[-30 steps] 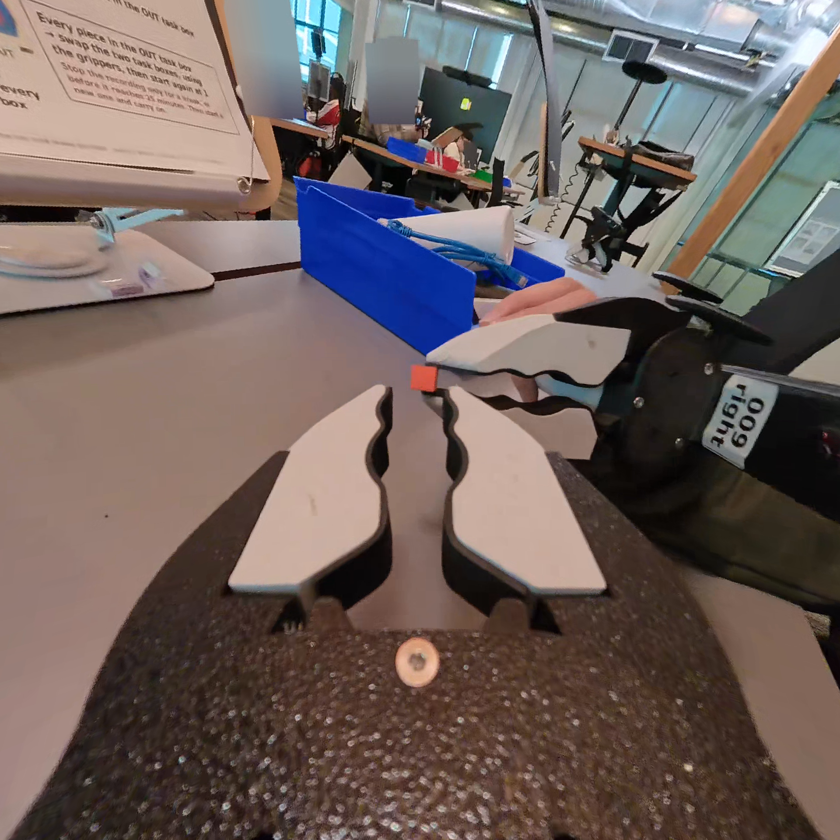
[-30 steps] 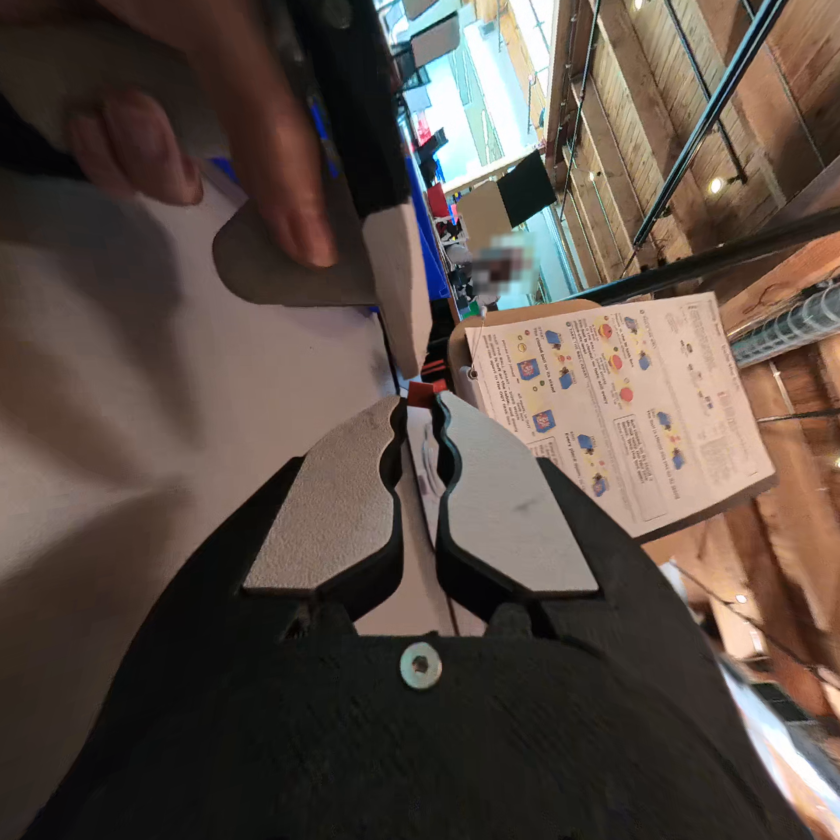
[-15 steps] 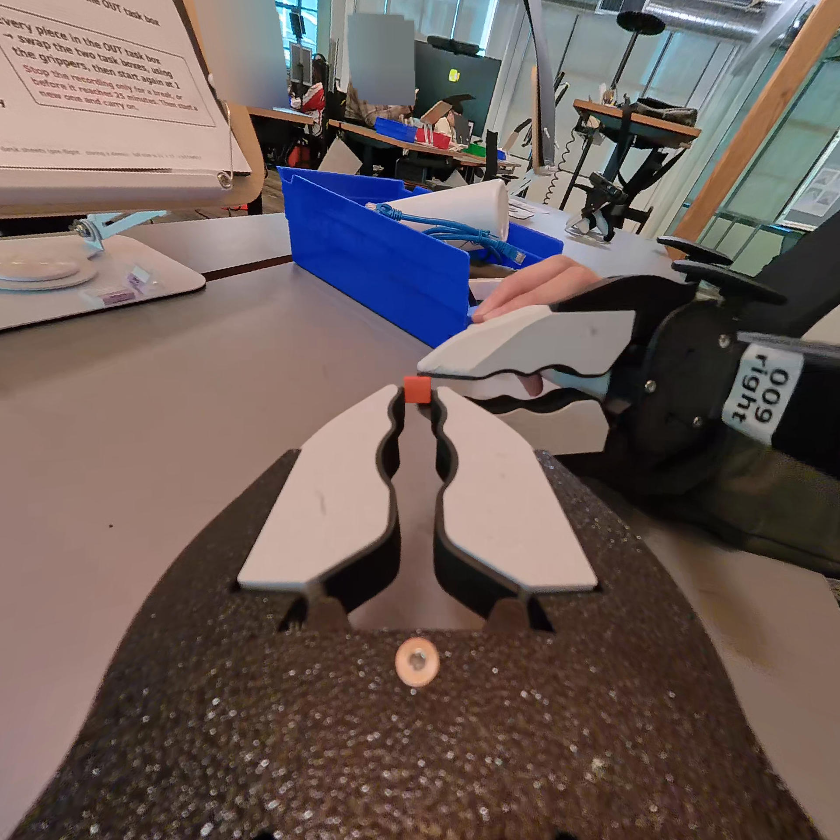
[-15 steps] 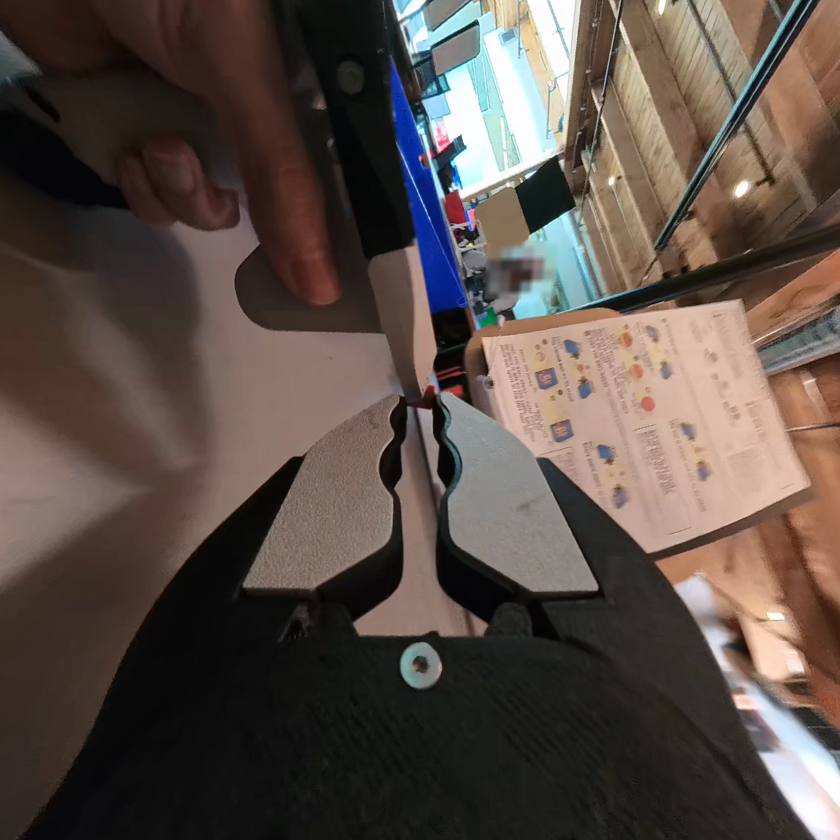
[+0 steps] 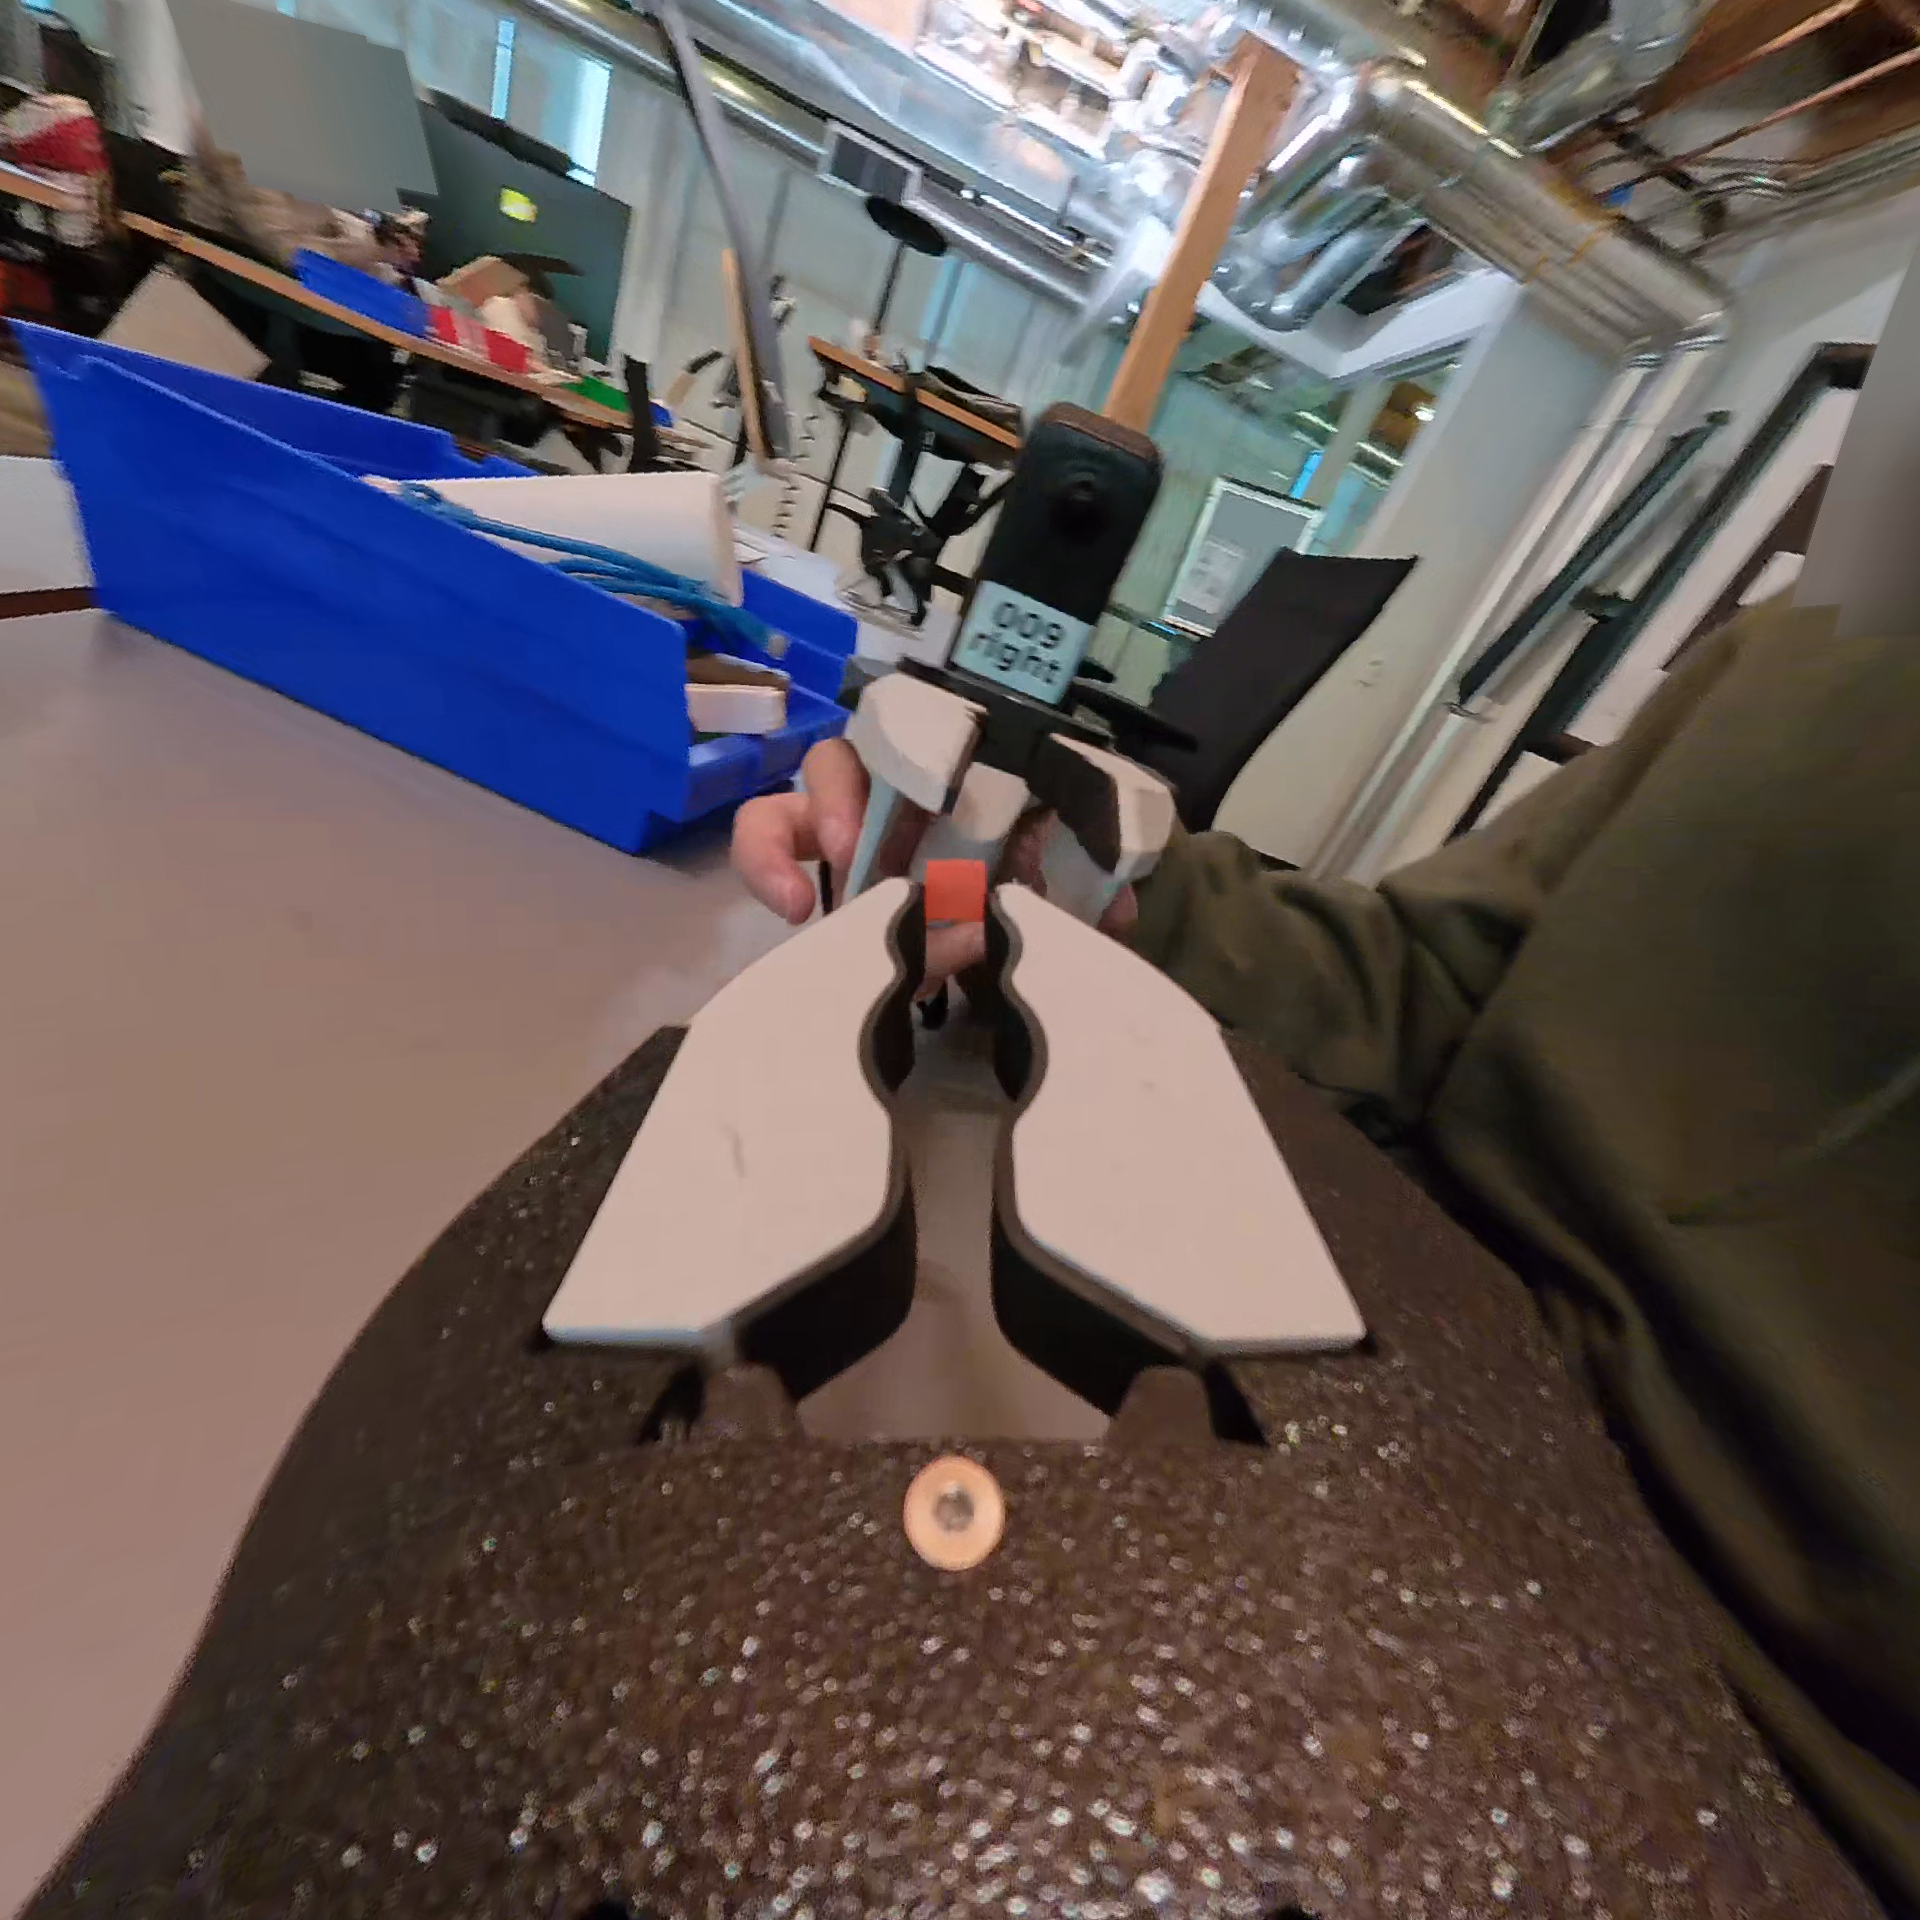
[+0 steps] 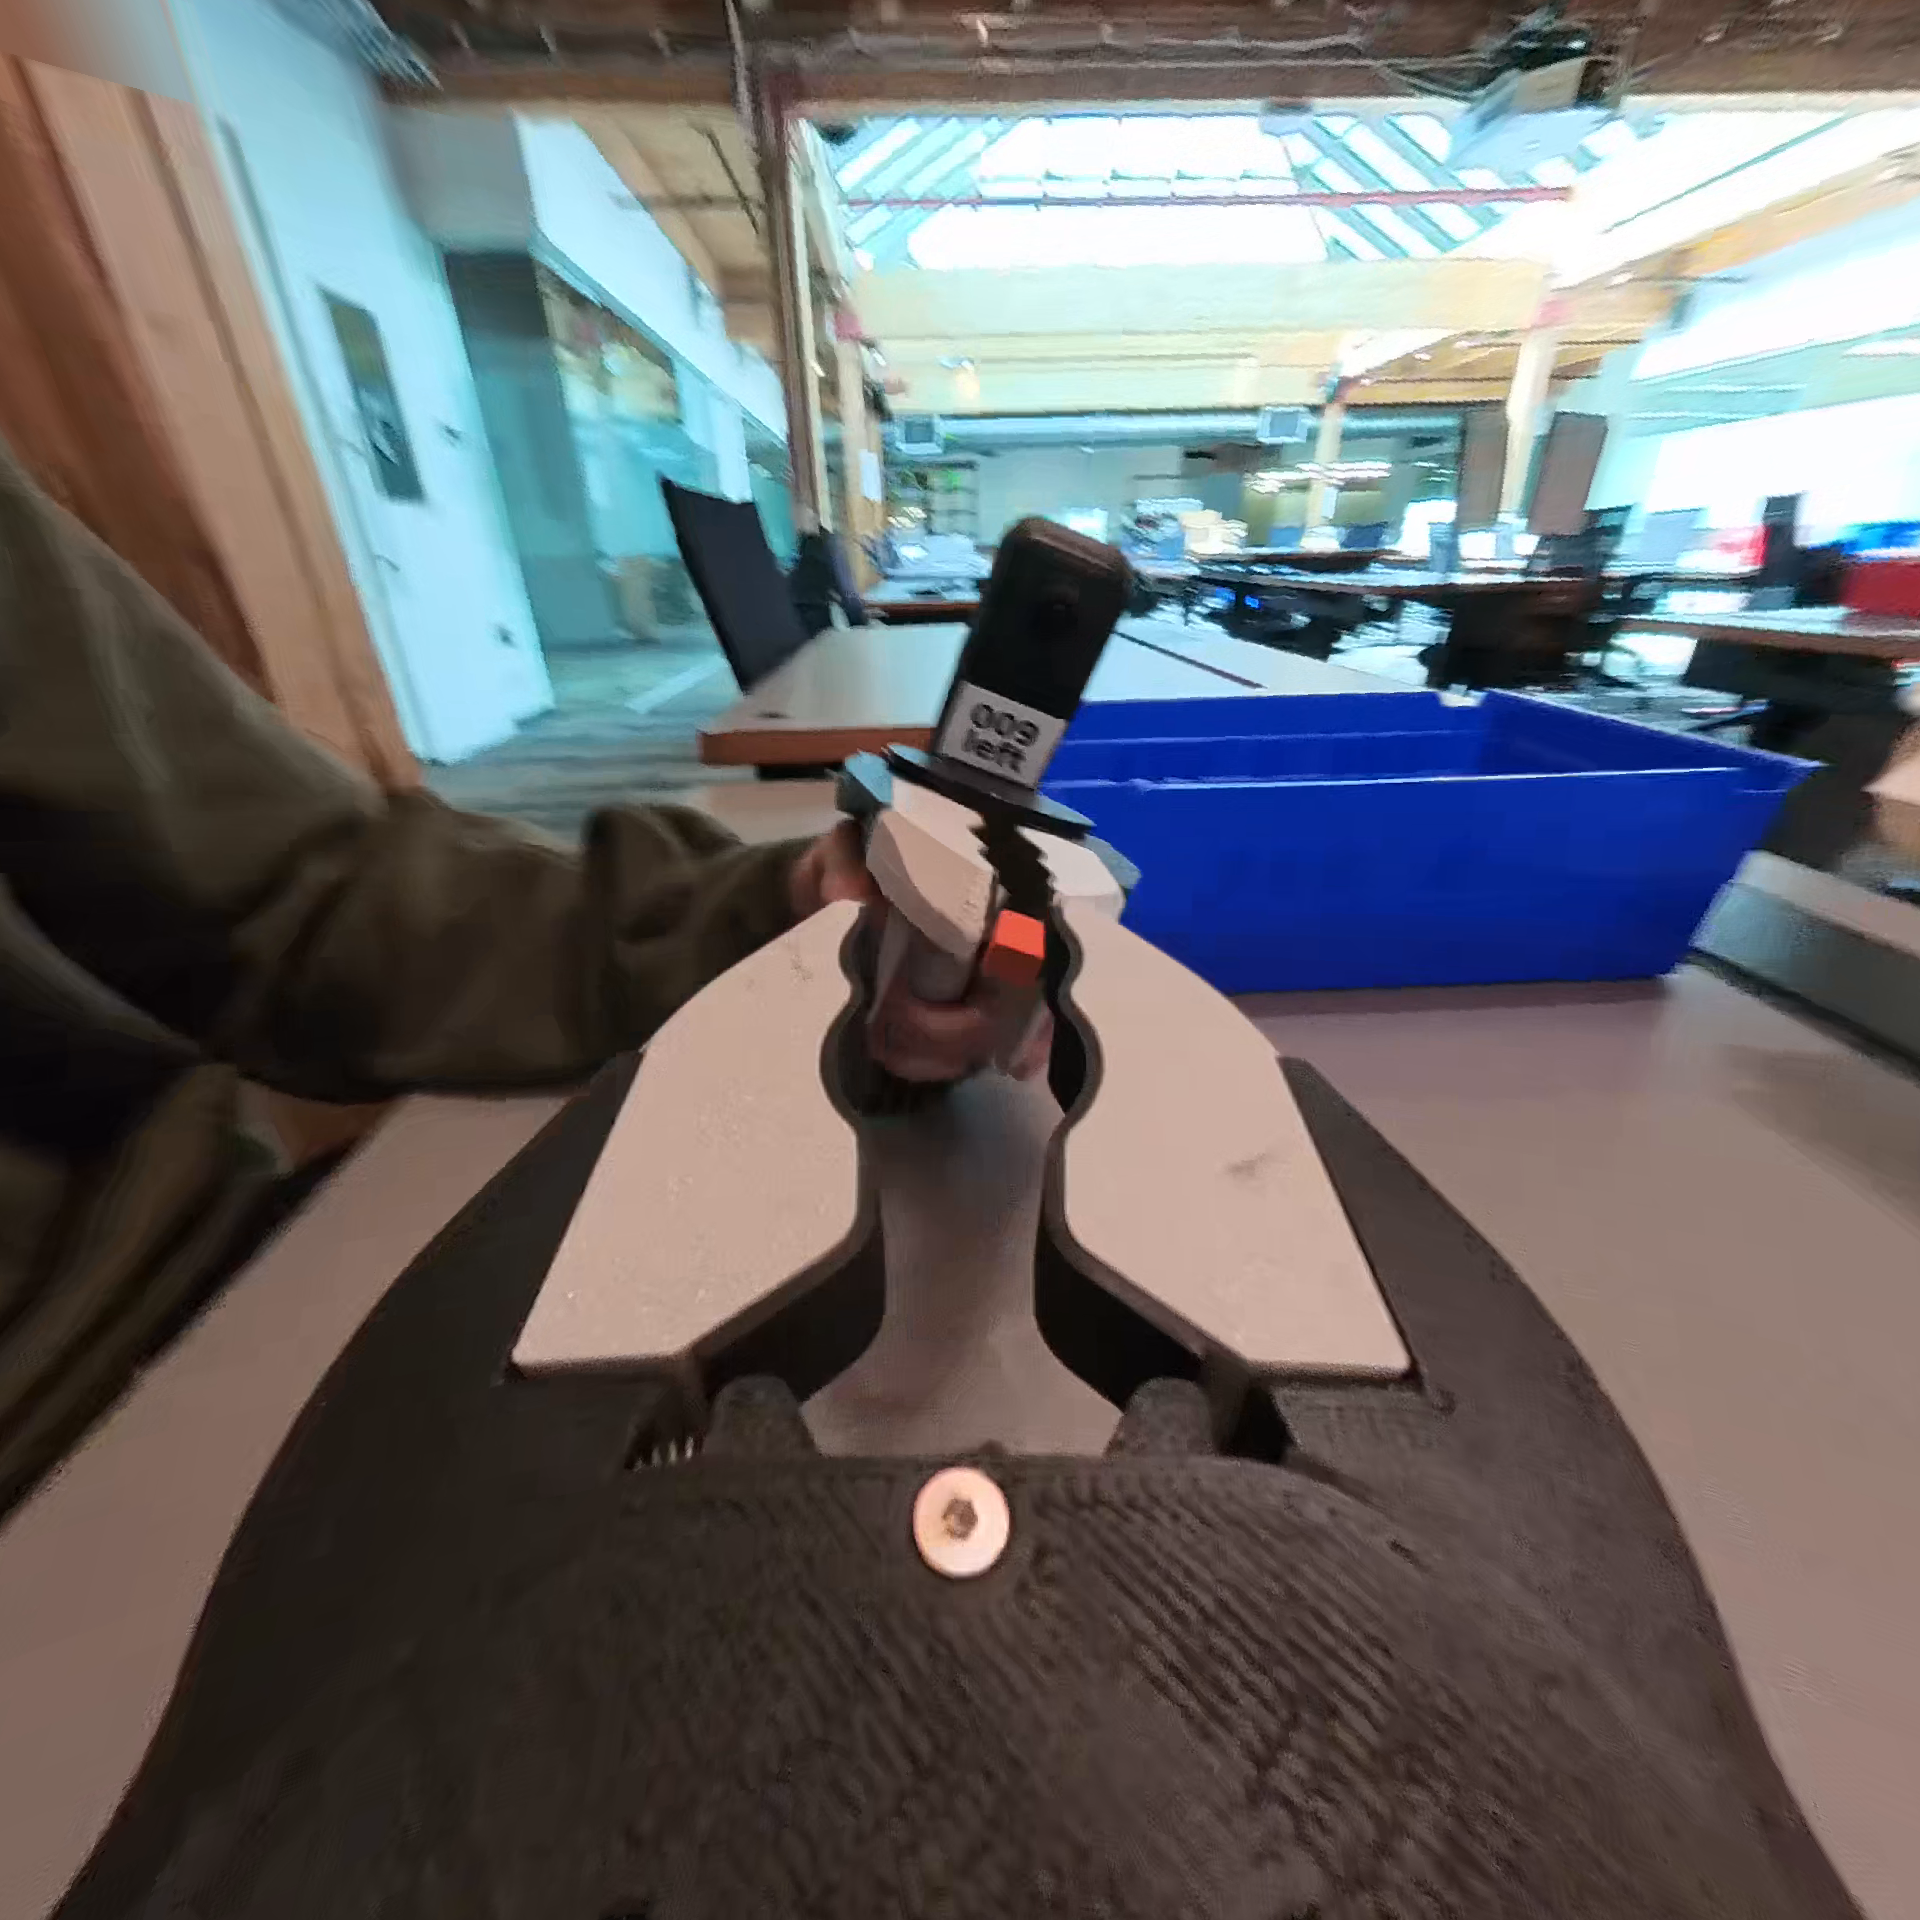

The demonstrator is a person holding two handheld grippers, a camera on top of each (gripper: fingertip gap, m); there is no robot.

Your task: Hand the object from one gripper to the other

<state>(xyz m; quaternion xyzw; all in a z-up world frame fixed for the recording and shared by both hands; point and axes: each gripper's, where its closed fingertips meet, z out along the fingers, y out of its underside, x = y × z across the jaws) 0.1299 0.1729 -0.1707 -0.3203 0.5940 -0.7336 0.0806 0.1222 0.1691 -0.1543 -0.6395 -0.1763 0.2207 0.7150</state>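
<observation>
A small orange-red cube (image 5: 954,891) sits pinched between the tips of my left gripper (image 5: 954,906), which is shut on it above the grey table (image 5: 312,987). My right gripper (image 5: 1013,816) faces it from just beyond, with its fingers spread. In the right wrist view, my right gripper (image 6: 956,945) is open with a wide gap. The left gripper (image 6: 1013,904) points into that gap with the cube (image 6: 1013,948) held close to the right-hand finger. I cannot tell whether the cube touches that finger.
A blue bin (image 5: 364,613) holding a white tube and a blue cable stands on the table to the left; it also shows in the right wrist view (image 6: 1403,862). Olive sleeves (image 5: 1558,987) flank the grippers. A dark chair (image 5: 1268,644) stands behind. The tips of both grippers are at nearly the same place.
The cube has passed from the right gripper's tips into the left gripper, which shut on it. The right gripper has opened, and both grippers have turned to face each other.
</observation>
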